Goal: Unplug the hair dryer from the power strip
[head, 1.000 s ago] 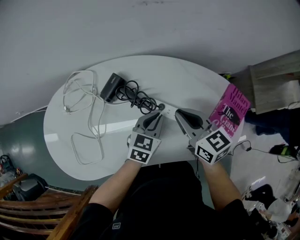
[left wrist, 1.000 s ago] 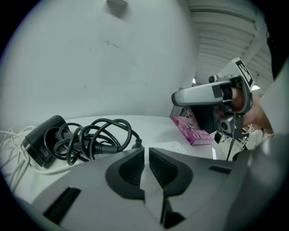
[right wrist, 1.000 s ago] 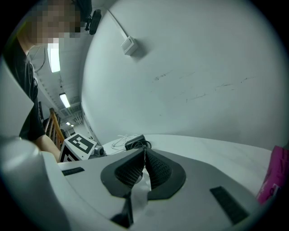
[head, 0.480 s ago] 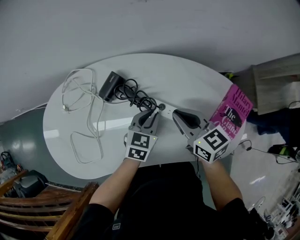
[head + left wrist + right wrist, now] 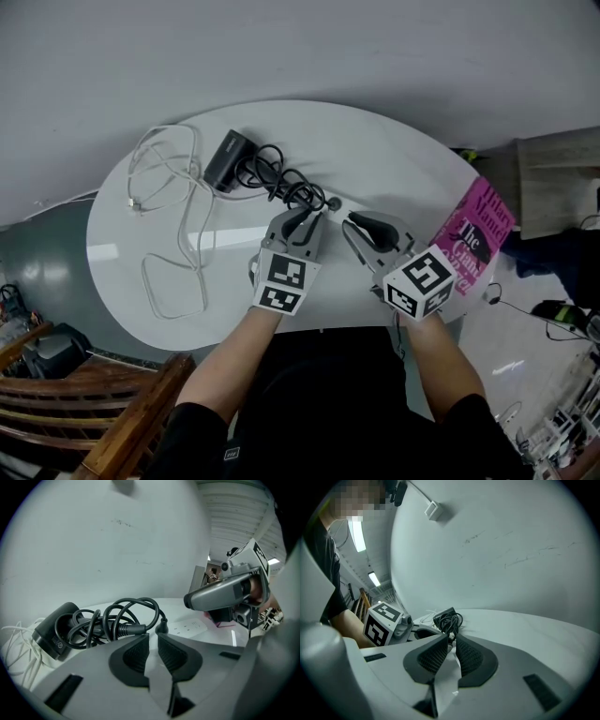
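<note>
Head view: task not done, the plug is still in.

- Hair dryer [image 5: 228, 159]: folded, lying flat, well ahead of the left claw [image 5: 305, 217] and off to its left.
- Cord [image 5: 281, 185]: black, in a loose tangle between the dryer and the left claw's tips.
- Power strip [image 5: 190, 627]: white on white, just ahead of the left claw and to its right. The right claw [image 5: 361, 223] sits over or just beside it; can't tell if they touch.
- Plug [image 5: 162, 626]: upright in the strip, just past the left claw's tips and a touch right of the gap.
- Left claw: jaws have just been opening and now stand partly apart, with nothing between the pads.
- Right claw: just right of the left one. Jaws are a narrow slit apart, gripping nothing.

My read on what's left: close the left claw on the plug body, steady the strip with the right, pull the plug clear. So it's early, all setup and no pull yet.

Room and surface:
- Wall [image 5: 281, 47]: plain and pale, far ahead of both claws.
- Floor [image 5: 47, 272]: grey-green, left of the table.
- Table [image 5: 394, 159]: white oval, glossy, mostly bare ahead of the right claw.
- Chair [image 5: 103, 412]: wooden, behind and left of the left claw.
- Book [image 5: 476, 239]: pink, right of the right claw at the table edge.
- White cable [image 5: 18, 648]: loose loops far left of the left claw, beyond the dryer.
</note>
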`<state>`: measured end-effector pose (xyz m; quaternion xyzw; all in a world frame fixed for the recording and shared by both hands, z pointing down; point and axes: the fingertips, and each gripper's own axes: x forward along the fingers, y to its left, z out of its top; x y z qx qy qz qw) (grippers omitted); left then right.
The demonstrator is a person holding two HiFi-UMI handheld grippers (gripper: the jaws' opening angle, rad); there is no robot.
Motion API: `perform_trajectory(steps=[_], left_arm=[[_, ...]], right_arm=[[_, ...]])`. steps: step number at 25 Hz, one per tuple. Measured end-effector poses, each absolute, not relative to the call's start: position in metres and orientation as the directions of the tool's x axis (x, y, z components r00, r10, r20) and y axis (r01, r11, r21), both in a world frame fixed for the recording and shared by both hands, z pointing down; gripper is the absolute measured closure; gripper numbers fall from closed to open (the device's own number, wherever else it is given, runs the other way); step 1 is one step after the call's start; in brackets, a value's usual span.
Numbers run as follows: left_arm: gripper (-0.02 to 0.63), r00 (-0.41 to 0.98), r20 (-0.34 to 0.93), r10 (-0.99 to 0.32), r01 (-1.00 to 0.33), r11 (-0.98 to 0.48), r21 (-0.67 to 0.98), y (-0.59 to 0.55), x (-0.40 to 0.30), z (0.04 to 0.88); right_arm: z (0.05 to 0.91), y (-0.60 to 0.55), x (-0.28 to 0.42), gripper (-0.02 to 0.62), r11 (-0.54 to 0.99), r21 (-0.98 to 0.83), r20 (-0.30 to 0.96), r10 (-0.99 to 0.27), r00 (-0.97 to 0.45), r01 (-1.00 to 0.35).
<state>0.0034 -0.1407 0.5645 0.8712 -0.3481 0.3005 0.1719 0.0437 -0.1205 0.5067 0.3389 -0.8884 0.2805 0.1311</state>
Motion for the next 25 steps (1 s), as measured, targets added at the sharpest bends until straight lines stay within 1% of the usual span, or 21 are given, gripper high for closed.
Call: perform_trajectory(steps=[5, 8, 12, 13, 21, 25], left_arm=[[0.536, 0.560, 0.653, -0.509, -0.683, -0.730, 0.018, -0.144, 0.004, 0.565], [0.524, 0.552, 0.651, -0.520, -0.689, -0.724, 0.006, -0.149, 0.005, 0.565], [0.505, 0.550, 0.642, -0.535, -0.699, -0.715, 0.002, -0.149, 0.009, 0.562], [0.505, 0.548, 0.641, -0.537, -0.698, -0.716, -0.002, -0.151, 0.009, 0.563], [0.506, 0.542, 0.645, -0.539, -0.698, -0.716, -0.012, -0.159, 0.010, 0.567], [0.506, 0.539, 0.648, -0.538, -0.706, -0.708, 0.000, -0.160, 0.009, 0.568]], right_arm=[[0.524, -0.129, 0.042, 0.557, 0.623, -0.383, 0.457, -0.515, -0.726, -0.683], [0.531, -0.142, 0.041, 0.554, 0.633, -0.350, 0.473, -0.516, -0.714, -0.690], [0.536, -0.151, 0.039, 0.509, 0.641, -0.339, 0.487, -0.507, -0.711, -0.689], [0.539, -0.154, 0.038, 0.506, 0.643, -0.341, 0.489, -0.501, -0.714, -0.686], [0.551, -0.172, 0.024, 0.505, 0.690, -0.292, 0.535, -0.456, -0.711, -0.662], [0.555, -0.172, 0.023, 0.506, 0.689, -0.292, 0.560, -0.439, -0.703, -0.663]])
